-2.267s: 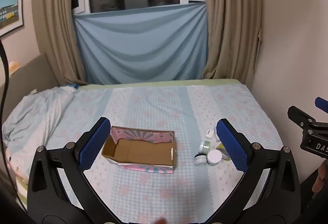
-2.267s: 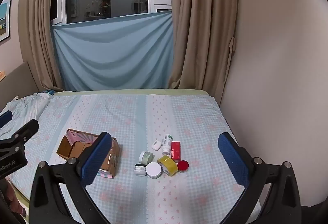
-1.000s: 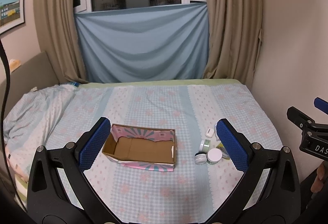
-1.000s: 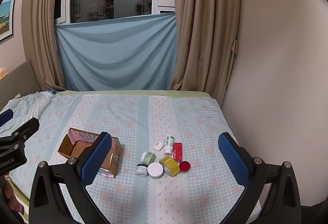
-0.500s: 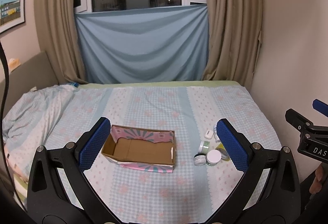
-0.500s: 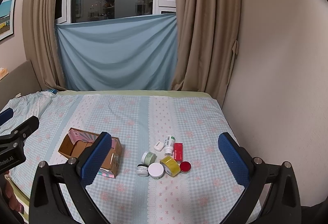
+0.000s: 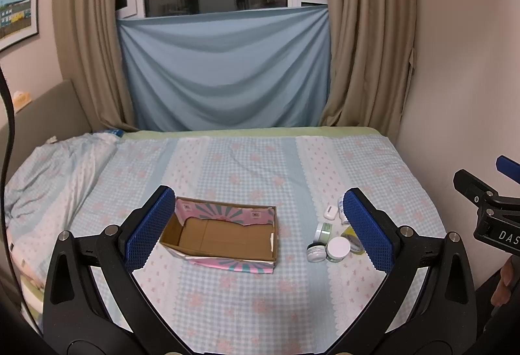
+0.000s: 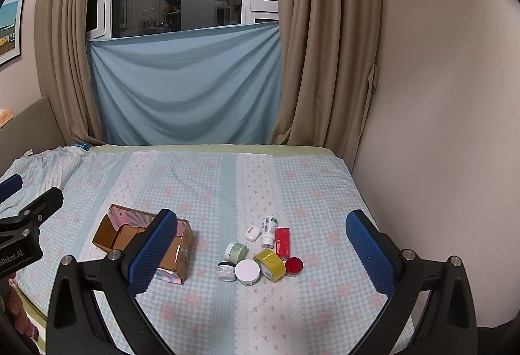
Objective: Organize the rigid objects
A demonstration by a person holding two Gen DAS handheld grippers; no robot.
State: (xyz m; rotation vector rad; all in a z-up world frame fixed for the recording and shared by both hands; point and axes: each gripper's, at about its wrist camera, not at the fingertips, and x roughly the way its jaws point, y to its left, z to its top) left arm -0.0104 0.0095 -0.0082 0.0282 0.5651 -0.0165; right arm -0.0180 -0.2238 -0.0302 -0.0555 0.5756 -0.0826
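Little has changed: my left tongs and right tongs stay spread, empty; box seemingly unfilled, jars untouched.

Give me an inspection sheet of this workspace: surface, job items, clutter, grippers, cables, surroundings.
Surface: bed under a blue checked sheet, rumpled at its left end.
Job items: open cardboard box, nothing seen inside it; to its right a tight cluster: white-lidded jar, green jar, small dark-rimmed jar, yellow tape roll, red round tin, red carton, white bottle lying down, white case.
Clutter: nothing seen.
Grippers: left hand-held gripper open, empty; right hand-held gripper open, empty; both above the bed.
Cables: black cable at left edge.
Surroundings: curtains, window, wall on the right.
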